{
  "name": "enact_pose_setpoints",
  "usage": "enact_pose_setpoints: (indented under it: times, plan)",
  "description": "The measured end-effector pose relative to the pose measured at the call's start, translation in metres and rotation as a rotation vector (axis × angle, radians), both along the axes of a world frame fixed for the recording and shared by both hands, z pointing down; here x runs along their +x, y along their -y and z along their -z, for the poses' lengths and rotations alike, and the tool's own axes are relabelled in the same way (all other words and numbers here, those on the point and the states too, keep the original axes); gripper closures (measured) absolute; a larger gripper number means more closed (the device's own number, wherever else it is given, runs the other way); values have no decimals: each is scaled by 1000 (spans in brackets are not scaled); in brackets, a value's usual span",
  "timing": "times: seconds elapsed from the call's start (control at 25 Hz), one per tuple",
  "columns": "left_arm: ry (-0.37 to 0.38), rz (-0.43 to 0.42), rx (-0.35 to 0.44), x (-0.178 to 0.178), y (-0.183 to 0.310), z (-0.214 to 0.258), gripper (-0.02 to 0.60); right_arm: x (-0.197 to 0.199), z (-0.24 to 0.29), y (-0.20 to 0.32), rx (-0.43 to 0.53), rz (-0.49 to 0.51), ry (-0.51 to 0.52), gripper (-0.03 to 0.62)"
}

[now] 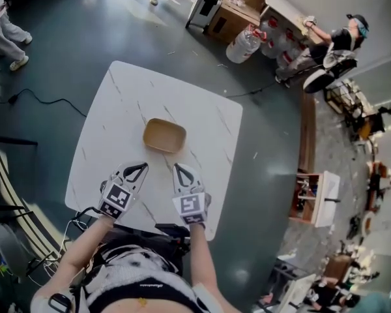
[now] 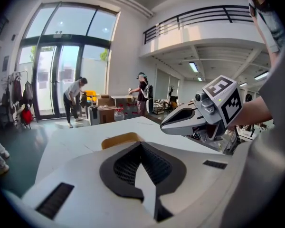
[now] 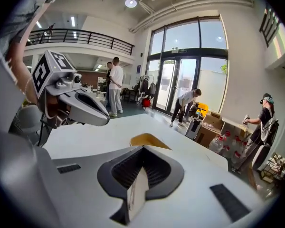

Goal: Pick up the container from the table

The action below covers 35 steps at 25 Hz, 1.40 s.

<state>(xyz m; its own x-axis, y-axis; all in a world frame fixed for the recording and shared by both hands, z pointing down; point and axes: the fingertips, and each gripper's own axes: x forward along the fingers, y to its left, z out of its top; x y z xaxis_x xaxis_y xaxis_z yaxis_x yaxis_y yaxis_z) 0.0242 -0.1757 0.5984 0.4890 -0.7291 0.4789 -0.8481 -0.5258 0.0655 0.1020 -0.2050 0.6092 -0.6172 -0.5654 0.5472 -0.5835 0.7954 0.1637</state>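
Note:
A shallow brown container (image 1: 164,135) sits near the middle of the white marble table (image 1: 117,103). Both grippers hover over the near part of the table, just short of it. My left gripper (image 1: 138,168) points at its near left side, jaws shut with nothing between them. My right gripper (image 1: 181,169) points at its near right corner, also shut and empty. In the left gripper view the container (image 2: 121,139) peeks out just past the gripper (image 2: 141,144), with the right gripper (image 2: 180,120) alongside. The right gripper view shows the container (image 3: 149,139) beyond its gripper (image 3: 143,147), and the left gripper (image 3: 88,110) beside it.
The table stands on a grey floor, its right edge (image 1: 231,168) near open floor. A black cable (image 1: 39,100) lies to the left. Cardboard boxes (image 1: 238,12) and water jugs (image 1: 244,44) stand at the back, with people around them.

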Motion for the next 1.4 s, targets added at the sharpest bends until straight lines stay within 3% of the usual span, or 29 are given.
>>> enact_pose_setpoints:
  times: [0.4, 0.88, 1.4]
  plan:
    - [25, -60, -56, -1, 10, -36, 581, -19, -42, 9, -19, 101, -170, 591]
    - [137, -126, -89, -8, 29, -67, 581, -31, -73, 21, -33, 166, -307, 591]
    - [151, -151, -180, -11, 34, -101, 581, -37, -101, 30, -12, 245, -461, 590]
